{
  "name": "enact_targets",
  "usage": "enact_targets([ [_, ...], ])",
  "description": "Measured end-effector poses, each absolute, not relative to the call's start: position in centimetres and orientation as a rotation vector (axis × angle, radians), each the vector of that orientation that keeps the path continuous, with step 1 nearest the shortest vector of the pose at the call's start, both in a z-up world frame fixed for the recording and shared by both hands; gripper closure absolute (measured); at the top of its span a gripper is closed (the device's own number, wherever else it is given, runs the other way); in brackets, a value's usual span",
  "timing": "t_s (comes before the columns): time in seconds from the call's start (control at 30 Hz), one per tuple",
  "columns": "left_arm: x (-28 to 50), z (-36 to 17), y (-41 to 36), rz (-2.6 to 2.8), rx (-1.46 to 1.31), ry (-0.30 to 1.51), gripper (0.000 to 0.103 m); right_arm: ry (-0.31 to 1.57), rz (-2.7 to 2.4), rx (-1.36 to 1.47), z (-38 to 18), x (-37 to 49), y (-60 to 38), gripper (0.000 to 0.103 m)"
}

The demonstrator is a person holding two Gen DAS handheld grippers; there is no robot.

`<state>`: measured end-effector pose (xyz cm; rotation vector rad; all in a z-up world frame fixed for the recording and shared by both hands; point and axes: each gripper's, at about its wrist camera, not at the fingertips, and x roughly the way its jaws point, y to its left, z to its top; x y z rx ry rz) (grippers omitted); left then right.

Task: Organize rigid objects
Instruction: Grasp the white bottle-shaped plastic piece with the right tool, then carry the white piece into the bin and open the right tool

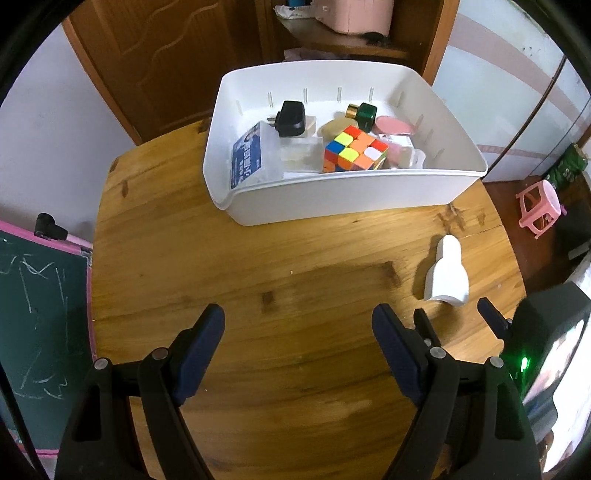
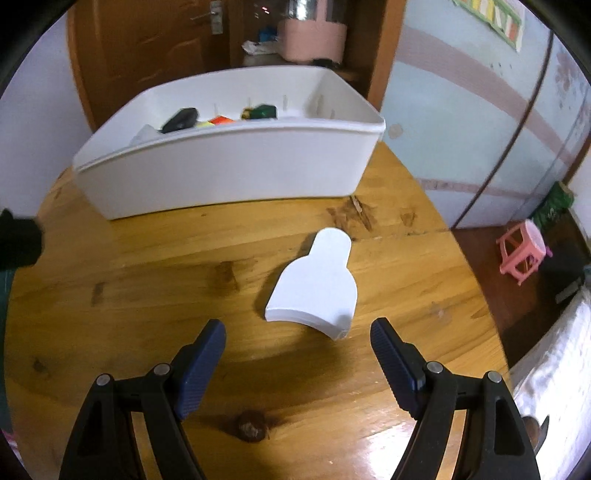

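Observation:
A white bin (image 1: 332,195) stands at the far side of the round wooden table (image 1: 221,277). It holds a Rubik's cube (image 1: 352,151), a black plug adapter (image 1: 291,118), a green bottle with a gold cap (image 1: 364,112), a clear box with a blue label (image 1: 251,155) and a pink round item (image 1: 393,127). A white bottle-shaped object (image 2: 314,288) lies flat on the table in front of the bin (image 2: 229,173); it also shows in the left wrist view (image 1: 447,273). My right gripper (image 2: 297,343) is open just short of it. My left gripper (image 1: 297,332) is open and empty over bare wood. The right gripper's fingertips (image 1: 495,317) show at the right of the left wrist view.
A green chalkboard with a pink frame (image 1: 40,325) stands left of the table. A pink toy stool (image 2: 522,251) sits on the floor to the right. A brown wooden door (image 1: 162,62) and a shelf with a pink container (image 1: 354,14) are behind the bin. A dark knot (image 2: 251,426) marks the wood.

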<state>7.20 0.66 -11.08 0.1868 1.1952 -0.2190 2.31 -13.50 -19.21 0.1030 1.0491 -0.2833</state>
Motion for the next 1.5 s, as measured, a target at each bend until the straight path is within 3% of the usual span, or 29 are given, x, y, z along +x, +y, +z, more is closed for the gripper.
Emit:
enact_targets([
  [0.77,9.4,-12.6,1.5,-0.232,0.189,1.226,0.019,1.071,-0.386,0.205,-21.8,5.1,-14.3,0.021],
  [0.93,9.4,-12.6,1.4,-0.232,0.187,1.228,0.019,1.06,-0.397,0.209,-21.5,5.0,-14.5,0.032],
  [1.0,9.4,-12.5,1.4,-0.232,0.187,1.228,0.019,1.05,-0.385,0.211,-21.4,4.8,-14.7,0.046],
  [1.23,9.3,-11.8,1.2,-0.236,0.18,1.213,0.019,1.022,-0.359,0.204,-20.4,4.2,-15.1,0.047],
  [1.5,10.7,-7.7,1.1,-0.229,0.14,1.128,0.019,0.878,-0.304,0.191,-14.5,4.2,-15.0,0.047],
])
